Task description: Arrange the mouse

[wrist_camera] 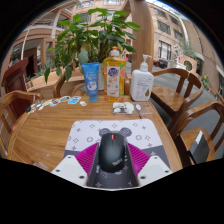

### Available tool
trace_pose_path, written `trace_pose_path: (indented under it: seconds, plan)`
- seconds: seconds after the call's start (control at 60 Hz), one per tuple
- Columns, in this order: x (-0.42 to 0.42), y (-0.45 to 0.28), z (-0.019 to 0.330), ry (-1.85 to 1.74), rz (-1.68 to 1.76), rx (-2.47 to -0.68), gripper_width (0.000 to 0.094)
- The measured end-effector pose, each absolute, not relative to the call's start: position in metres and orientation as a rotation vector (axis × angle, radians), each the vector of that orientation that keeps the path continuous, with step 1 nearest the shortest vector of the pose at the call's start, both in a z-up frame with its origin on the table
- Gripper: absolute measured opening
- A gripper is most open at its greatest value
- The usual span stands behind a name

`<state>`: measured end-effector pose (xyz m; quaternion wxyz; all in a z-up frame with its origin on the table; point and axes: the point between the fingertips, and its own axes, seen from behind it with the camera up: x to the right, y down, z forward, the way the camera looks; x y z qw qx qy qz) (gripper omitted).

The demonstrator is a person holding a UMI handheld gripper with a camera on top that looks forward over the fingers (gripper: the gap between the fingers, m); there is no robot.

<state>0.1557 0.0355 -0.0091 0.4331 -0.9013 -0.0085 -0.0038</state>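
Observation:
A black computer mouse [113, 150] sits between my gripper's fingers, its nose pointing away from me. My gripper [113, 146] is shut on the mouse, with the pink pads [88, 157] pressed against both of its sides. The mouse is low over a white mouse pad with small dark patterns [90, 130], which lies on the wooden table [45, 125] just ahead of the fingers. I cannot tell whether the mouse rests on the pad or is held slightly above it.
Beyond the pad stand a blue tube [91, 78], a yellow bottle [113, 75] and a white pump bottle [142, 82], before a leafy plant [95, 35]. Small items [122, 107] and a row of cards [55, 101] lie on the table. Wooden chairs [185, 95] surround it.

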Motion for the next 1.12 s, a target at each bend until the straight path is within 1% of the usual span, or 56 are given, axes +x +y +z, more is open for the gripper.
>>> trace_pose_path:
  seconds: [0.033,0.117,0.133,0.183,0.283,0.417,0.533,0.667,0.917,1.117]
  plan:
    - [0.159,0.033,-0.006,-0.011,-0.025,-2.243,0.0582]
    - [0.157,0.024,0.012,-0.004,-0.030,-2.220,0.0831]
    - [0.156,0.021,0.016,-0.001,-0.029,-2.216,0.0869]
    - [0.153,0.011,0.029,0.002,-0.028,-2.205,0.0832]
    - [0.147,-0.013,0.063,0.005,-0.033,-2.184,0.0861]
    - [0.137,-0.058,0.102,-0.002,-0.044,-2.147,0.0856]
    - [0.131,-0.098,0.129,-0.014,-0.064,-2.120,0.0855]
    - [0.121,-0.137,0.151,-0.010,-0.047,-2.106,0.0854]
    - [0.106,-0.190,0.171,-0.039,-0.036,-2.097,0.0854]
    - [0.109,-0.204,0.174,-0.029,-0.039,-2.100,0.0853]
